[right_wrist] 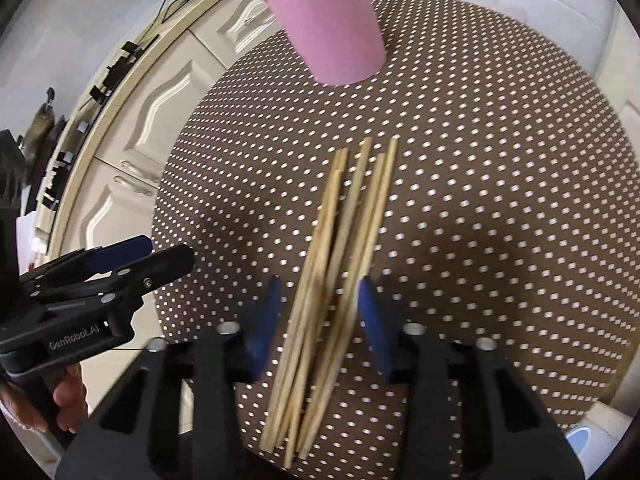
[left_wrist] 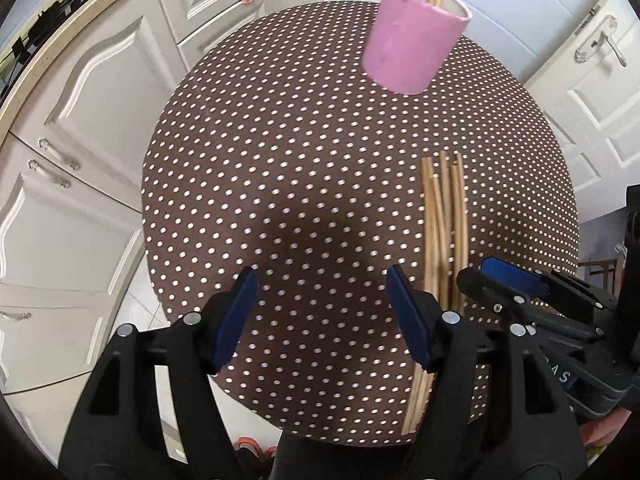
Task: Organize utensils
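My right gripper [right_wrist: 318,320] jaws straddle the chopsticks [right_wrist: 340,280] unclamped, left gripper [left_wrist: 322,316] released; closing may scatter the loose bundle across the tabletop [right_wrist: 500,200].

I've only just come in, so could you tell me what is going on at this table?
A person is sorting chopsticks with a handheld gripper in each hand. The right gripper straddles a loose bundle of chopsticks lying on the dotted table, its fingers either side but not clearly pressing yet. The left gripper hovers open beside the bundle, holding nothing. A pink cup at the far edge already has a few sticks standing in it.
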Motion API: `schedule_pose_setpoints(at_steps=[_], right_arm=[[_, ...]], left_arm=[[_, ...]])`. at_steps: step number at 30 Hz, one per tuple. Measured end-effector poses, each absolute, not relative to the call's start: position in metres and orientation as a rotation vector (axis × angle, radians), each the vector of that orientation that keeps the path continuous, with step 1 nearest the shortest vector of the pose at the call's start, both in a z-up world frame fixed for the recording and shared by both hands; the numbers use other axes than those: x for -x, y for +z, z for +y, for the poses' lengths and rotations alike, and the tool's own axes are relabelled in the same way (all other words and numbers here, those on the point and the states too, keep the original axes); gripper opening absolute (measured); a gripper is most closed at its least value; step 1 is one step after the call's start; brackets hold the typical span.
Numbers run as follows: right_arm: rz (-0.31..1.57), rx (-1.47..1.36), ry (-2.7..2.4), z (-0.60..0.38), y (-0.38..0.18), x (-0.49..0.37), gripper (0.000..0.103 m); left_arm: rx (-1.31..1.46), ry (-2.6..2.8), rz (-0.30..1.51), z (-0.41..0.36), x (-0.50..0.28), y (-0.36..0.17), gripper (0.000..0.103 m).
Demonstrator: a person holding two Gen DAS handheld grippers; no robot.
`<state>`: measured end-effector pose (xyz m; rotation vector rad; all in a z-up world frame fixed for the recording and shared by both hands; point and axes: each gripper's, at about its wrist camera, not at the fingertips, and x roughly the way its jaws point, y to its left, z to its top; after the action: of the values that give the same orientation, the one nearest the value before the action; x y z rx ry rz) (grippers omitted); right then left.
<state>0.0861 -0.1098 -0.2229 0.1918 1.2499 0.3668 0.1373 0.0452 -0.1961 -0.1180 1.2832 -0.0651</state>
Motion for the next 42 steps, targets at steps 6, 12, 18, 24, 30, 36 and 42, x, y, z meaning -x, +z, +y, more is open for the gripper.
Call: schedule_pose_setpoints(at_steps=[6,12,18,24,30,36,42], right_arm=[[1.253,-0.191,0.372,-0.098,-0.228,-0.091,0.018],[1.285,-0.162,0.348,-0.087,-0.240,-0.101,0.017],[1.298,-0.122,0.312,-0.073,-0.243,-0.113,0.008],[1.309,-0.039,0.269,-0.060,-0.243,-0.120,0.003],[1.330,-0.029,0.219,-0.053,-0.247,-0.130,0.005],[1.352,-0.096,0.227,-0.056,-0.254,-0.136,0.007],[1.353,-0.179,0.239,-0.076,-0.254,-0.141,0.005]], left_arm=[[0.112,-0.046,1.308,0.059,-0.133,-0.207,0.066],[0.122,-0.040,1.322,0.071,-0.132,-0.213,0.066],[0.135,-0.029,1.323,0.083,-0.134,-0.215,0.066],[0.149,-0.025,1.324,0.092,-0.138,-0.217,0.066],[0.154,-0.027,1.330,0.094,-0.140,-0.219,0.066],[0.169,-0.017,1.326,0.096,-0.141,-0.220,0.066],[0.177,-0.015,1.325,0.095,-0.141,-0.221,0.066]])
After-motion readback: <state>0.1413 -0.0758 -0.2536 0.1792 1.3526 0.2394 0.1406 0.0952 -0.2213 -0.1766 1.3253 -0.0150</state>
